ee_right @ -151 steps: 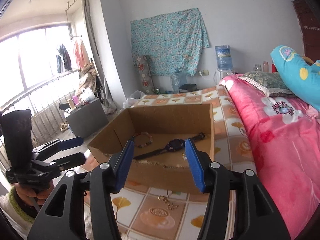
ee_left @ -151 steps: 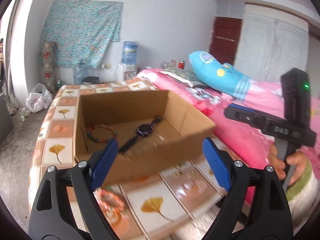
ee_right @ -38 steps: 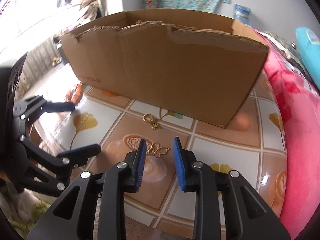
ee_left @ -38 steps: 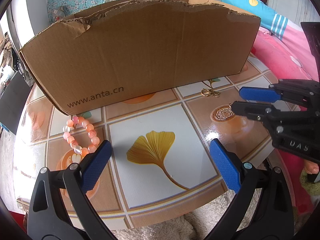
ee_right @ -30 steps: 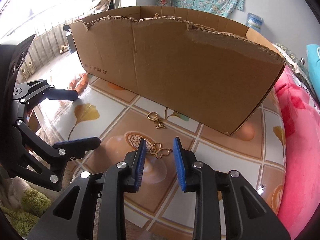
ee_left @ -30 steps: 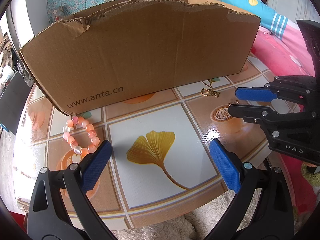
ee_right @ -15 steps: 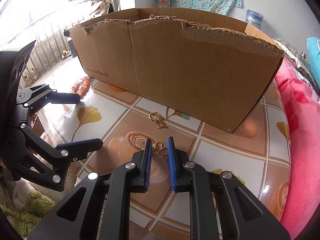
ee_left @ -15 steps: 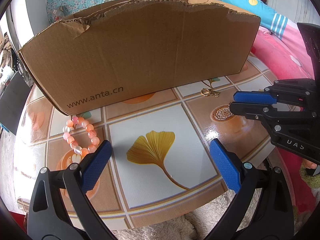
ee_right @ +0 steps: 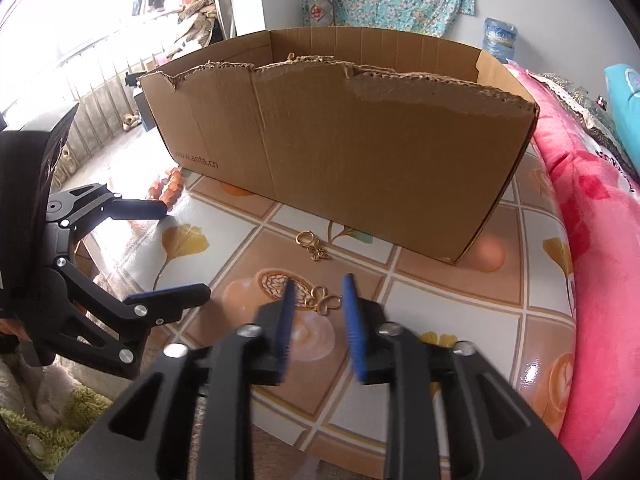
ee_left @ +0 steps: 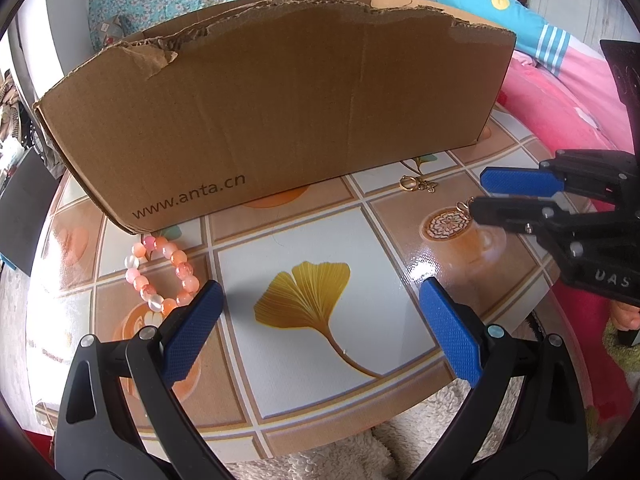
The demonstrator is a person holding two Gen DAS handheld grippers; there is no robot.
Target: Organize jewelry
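Note:
A brown cardboard box (ee_left: 280,112) (ee_right: 360,136) stands on the tiled tabletop (ee_left: 316,352). Two gold earrings lie in front of it: one with a ring near the box (ee_right: 312,245) (ee_left: 418,185), and a butterfly-shaped one (ee_right: 325,301) (ee_left: 464,207). My right gripper (ee_right: 318,310) (ee_left: 478,194) is narrowly open, its blue pads either side of the butterfly earring, not closed on it. A pink-orange bead bracelet (ee_left: 160,272) (ee_right: 170,188) lies left of the box corner. My left gripper (ee_left: 316,328) (ee_right: 180,248) is wide open and empty, low over the table's front.
A pink blanket (ee_right: 600,280) covers the bed to the right of the table, with a blue pillow (ee_left: 500,8) behind. A fluffy rug (ee_right: 60,420) lies below the table's front edge. The box's inside is hidden from both views.
My right gripper's jaws narrowed around the butterfly earring over the last second, then opened slightly wider; it has tilted and shifted. The left gripper has stayed still and open.

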